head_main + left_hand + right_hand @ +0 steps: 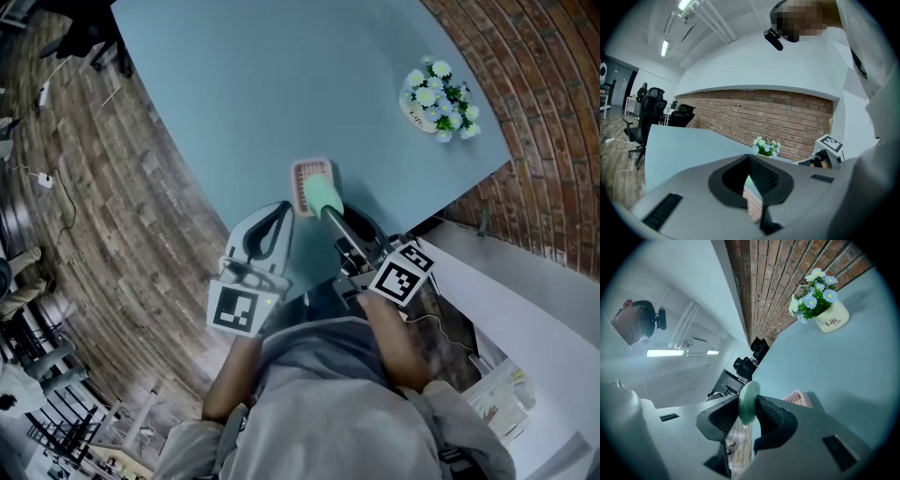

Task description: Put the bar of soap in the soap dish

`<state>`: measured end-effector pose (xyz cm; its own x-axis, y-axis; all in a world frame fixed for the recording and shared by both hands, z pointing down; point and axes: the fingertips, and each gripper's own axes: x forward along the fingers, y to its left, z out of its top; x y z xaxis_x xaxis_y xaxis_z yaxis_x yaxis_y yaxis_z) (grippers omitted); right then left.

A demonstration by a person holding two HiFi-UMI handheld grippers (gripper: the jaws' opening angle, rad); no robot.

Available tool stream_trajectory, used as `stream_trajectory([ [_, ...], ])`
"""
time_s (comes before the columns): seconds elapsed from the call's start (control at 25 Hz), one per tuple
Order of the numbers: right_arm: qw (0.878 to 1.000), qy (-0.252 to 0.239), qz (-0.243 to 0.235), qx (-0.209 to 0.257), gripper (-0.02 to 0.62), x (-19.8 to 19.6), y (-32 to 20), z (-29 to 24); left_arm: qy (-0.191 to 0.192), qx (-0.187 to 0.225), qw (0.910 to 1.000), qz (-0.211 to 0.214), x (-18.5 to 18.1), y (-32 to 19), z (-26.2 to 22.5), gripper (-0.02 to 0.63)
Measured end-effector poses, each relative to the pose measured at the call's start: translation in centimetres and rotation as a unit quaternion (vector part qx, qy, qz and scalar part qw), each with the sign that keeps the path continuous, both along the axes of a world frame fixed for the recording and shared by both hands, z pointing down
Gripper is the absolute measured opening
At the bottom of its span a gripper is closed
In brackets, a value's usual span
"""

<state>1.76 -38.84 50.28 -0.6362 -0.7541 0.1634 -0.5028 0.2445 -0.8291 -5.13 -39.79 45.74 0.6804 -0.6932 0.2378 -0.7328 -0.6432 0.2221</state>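
At the left, over the near edge of the counter (234, 94): left gripper (279, 217), fingers closed on nothing, tips aimed toward the soap dish and just beside it.

Centre, close to that same near edge: pink slatted soap dish (309, 172), long axis running away from the person, no soap seen lying in it.

Directly over the dish's near end: pale green bar of soap (323, 194), pinched by its flat faces between the fingers of the right gripper (746, 414), standing on edge and jutting past the fingertips. Long axis of the bar in line with the fingers and roughly with the dish. Not possible to tell from above whether bar and dish touch. From the right gripper view, dish low and just to one side of the fingers, so probably a small gap between them.

Judged nearer by far: the right hand, carrying the load. Likely needed next: a short drop and a release, perhaps with a roll to lay the bar flat.

Far right, near the counter's right edge and well apart: small pot of blue-and-white flowers (439, 98), out of the way.
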Motion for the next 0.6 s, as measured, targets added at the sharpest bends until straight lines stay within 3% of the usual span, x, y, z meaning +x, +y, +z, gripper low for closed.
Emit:
stream_trajectory([
  [0.6,0.991,0.031,0.043,-0.121,0.121,0.0,-1.8,7.2,0.011,-0.013,0.9998,-0.011,0.2,-0.3,1.8,0.003],
])
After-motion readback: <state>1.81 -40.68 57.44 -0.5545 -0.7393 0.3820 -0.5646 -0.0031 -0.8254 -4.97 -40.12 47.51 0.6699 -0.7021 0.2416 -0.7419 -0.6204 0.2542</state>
